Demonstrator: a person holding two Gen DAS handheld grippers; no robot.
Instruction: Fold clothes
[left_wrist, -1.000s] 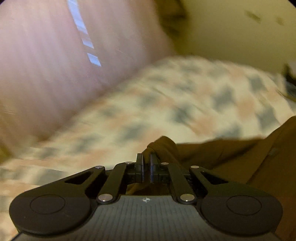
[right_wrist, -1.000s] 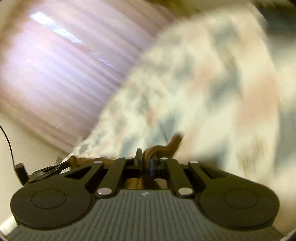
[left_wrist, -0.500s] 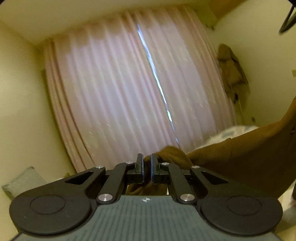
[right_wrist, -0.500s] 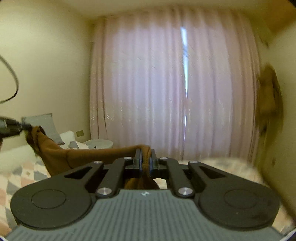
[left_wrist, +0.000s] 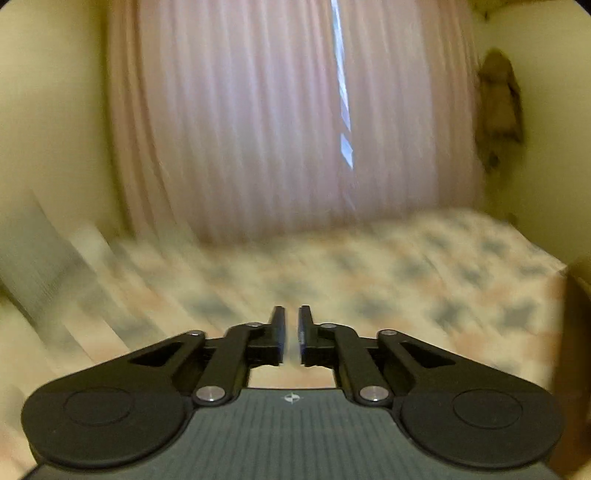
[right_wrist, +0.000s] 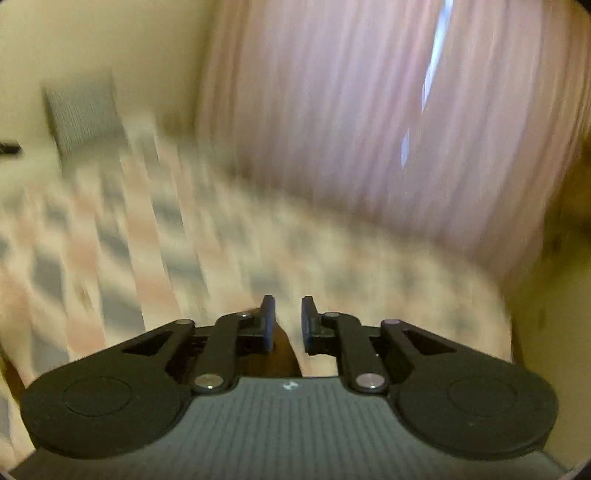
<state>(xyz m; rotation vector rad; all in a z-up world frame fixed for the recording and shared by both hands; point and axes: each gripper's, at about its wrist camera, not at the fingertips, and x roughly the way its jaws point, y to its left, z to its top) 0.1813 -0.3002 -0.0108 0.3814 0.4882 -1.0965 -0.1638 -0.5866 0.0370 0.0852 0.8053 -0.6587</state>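
Both views are motion-blurred. My left gripper (left_wrist: 291, 317) is slightly open and empty, above the patterned bed (left_wrist: 332, 280). A strip of the brown garment (left_wrist: 572, 350) shows at the far right edge of the left wrist view. My right gripper (right_wrist: 284, 310) is open; a bit of the brown garment (right_wrist: 280, 354) shows low between and under its fingers, not pinched. The bed (right_wrist: 221, 243) lies below it.
Pink curtains (left_wrist: 277, 110) hang behind the bed, also in the right wrist view (right_wrist: 369, 110). A grey pillow (right_wrist: 81, 114) leans at the head of the bed. A brown coat (left_wrist: 500, 107) hangs on the right wall.
Both grippers were shut on the brown garment and held it up. Now both have opened and let it go, and both views have tilted down toward the bed.
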